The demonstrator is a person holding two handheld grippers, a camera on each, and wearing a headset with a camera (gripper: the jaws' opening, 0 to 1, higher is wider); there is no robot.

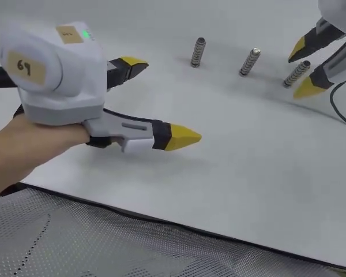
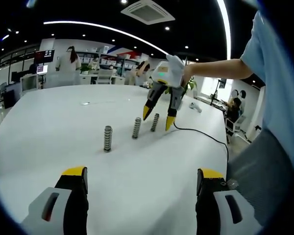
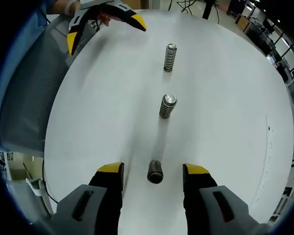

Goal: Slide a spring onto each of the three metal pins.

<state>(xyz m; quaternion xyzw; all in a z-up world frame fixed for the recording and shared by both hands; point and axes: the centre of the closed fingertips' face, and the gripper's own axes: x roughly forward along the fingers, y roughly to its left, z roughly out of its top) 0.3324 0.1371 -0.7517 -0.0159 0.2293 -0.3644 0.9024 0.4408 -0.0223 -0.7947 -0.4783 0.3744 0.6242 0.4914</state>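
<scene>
Three springs stand in a row on the white table [image 1: 230, 173], running in the head view from about 12 o'clock out toward 2 o'clock. The left spring [image 1: 198, 52] and the middle spring [image 1: 249, 62] each show a bright metal pin tip [image 1: 255, 52] at the top. In the right gripper view these two stand in line toward 12 o'clock, well apart from one another. The right spring [image 1: 296, 73] leans a little, and seen from above in the right gripper view its top end is a dark opening; whether a pin is inside it I cannot tell. The right hand-held gripper [image 1: 301, 70] straddles this spring. Its yellow-tipped jaws are spread, one on each side, and the spring stands between them touching neither. A dark cable [image 1: 334, 107] curves over the table just beside that gripper, toward its 4 o'clock. Well apart, toward 8 o'clock from the row, the left hand-held gripper [image 1: 166, 100] hovers above the table, gripped by a hand [image 1: 29, 147]. Its jaws are spread wide with nothing between them. Along the table's near edge at 6 o'clock lies a grey mesh fabric [image 1: 104, 242].
</scene>
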